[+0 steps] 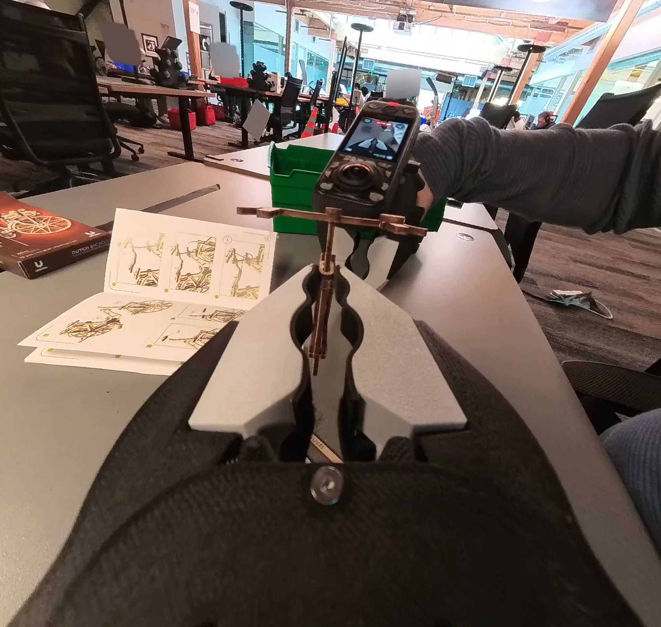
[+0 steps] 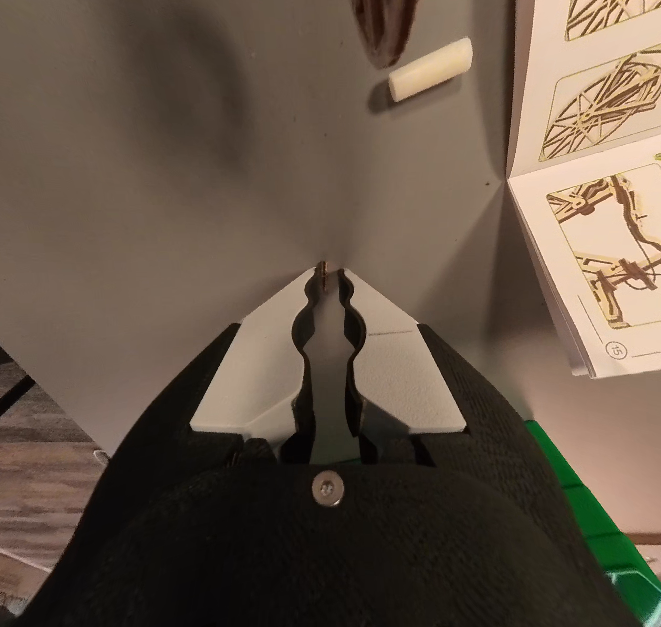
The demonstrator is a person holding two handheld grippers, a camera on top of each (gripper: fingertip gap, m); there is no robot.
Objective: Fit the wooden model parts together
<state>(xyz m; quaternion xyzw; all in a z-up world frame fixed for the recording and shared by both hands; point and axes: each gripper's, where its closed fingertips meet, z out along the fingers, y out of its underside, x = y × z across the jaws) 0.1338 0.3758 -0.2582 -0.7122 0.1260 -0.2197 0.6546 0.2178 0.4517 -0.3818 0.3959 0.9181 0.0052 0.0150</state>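
My left gripper [image 1: 324,270] is shut on a brown wooden T-shaped part [image 1: 332,218], a crossbar on an upright stem, and holds it above the grey table [image 1: 89,413]. My right gripper [image 1: 377,264] points down at the table just behind that part. In the right wrist view the right gripper [image 2: 327,273] has its tips on the table with a narrow gap. A tiny wooden piece [image 2: 323,275] stands between them against the left finger. A sliver of table shows between the piece and the right finger.
An open instruction booklet [image 1: 179,270] [image 2: 590,216] lies left of the grippers, with a dark product box [image 1: 39,234] beyond it. A green bin [image 1: 293,180] stands behind. A white cylinder [image 2: 431,73] lies on the table. A grey sleeve [image 1: 536,173] comes from the right. Spacing between my two grippers at the tips: around 15 centimeters. My right gripper's tips are some 9 centimeters from the white cylinder [image 2: 431,73].
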